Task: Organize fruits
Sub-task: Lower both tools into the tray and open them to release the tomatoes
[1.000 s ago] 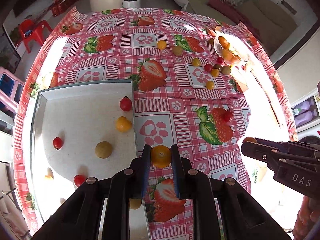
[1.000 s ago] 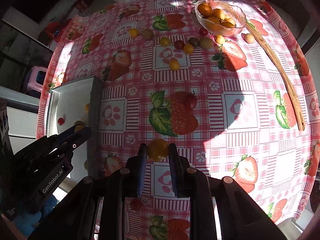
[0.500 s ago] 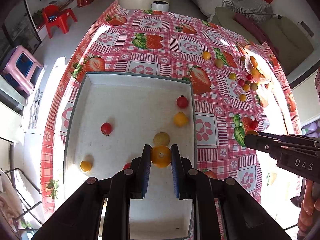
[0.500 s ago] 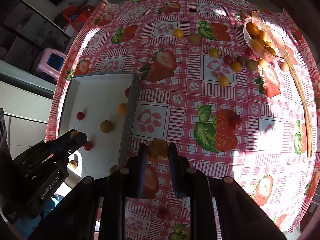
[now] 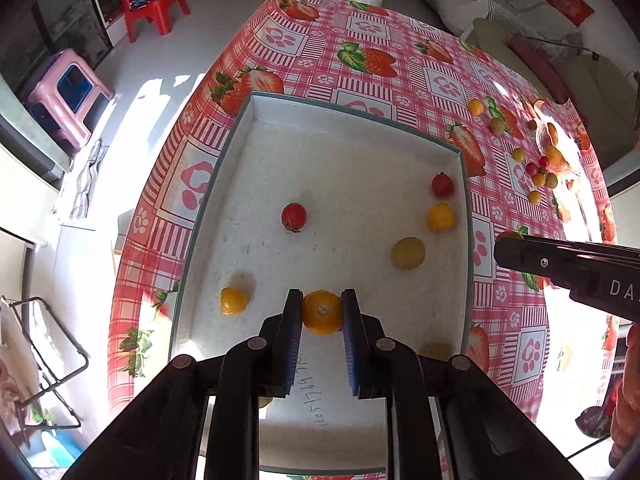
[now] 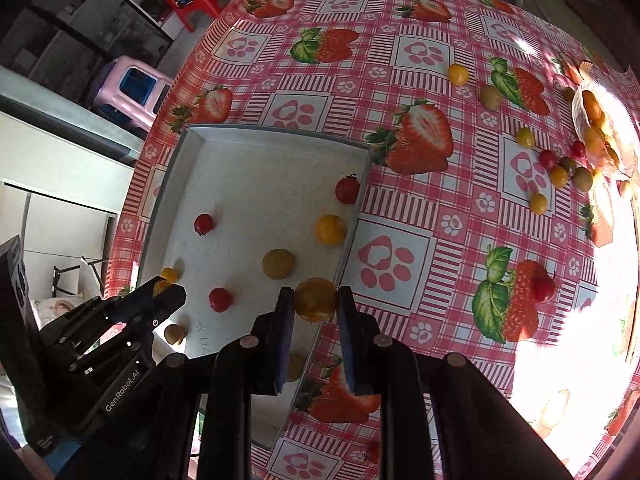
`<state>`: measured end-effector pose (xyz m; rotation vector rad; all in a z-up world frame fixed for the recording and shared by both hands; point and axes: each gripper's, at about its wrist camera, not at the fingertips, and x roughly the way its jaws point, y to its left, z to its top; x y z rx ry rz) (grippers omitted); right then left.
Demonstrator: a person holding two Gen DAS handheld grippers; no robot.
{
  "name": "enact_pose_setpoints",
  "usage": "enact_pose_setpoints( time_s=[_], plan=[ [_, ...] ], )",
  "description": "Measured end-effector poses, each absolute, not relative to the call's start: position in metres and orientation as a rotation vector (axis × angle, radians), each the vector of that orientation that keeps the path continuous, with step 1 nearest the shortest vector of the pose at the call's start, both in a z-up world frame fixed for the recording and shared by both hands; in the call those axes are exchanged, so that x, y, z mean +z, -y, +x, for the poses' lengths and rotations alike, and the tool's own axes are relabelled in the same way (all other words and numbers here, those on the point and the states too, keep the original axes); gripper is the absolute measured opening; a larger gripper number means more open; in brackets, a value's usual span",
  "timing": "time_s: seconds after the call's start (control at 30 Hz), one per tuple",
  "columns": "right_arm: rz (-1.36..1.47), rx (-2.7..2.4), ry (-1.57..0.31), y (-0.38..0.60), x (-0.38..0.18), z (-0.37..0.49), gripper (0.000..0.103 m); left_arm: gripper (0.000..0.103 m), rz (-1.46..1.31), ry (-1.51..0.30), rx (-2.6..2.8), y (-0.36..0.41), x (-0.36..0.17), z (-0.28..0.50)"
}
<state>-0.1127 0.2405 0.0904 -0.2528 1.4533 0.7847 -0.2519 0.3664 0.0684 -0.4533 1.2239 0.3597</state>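
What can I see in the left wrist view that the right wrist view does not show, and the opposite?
Only the left wrist view shows the handwriting on the tray floor clearly, and a sofa beyond the table.

Only the right wrist view shows a red tomato lying on a printed strawberry, and another red one in the tray near the left gripper.

Both show the white tray with fruits inside, the glass bowl, and each gripper shut on its own yellow fruit.
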Motion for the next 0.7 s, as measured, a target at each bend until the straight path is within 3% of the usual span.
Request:
enact_pose_setpoints(
  time_s=[0.7],
  plan=[
    [-0.241, 0.797, -1.468, -0.276, 0.077, -0.083, 0.023, 0.021, -0.428, -1.224, 0.336, -0.375, 0.056, -0.205]
  ],
)
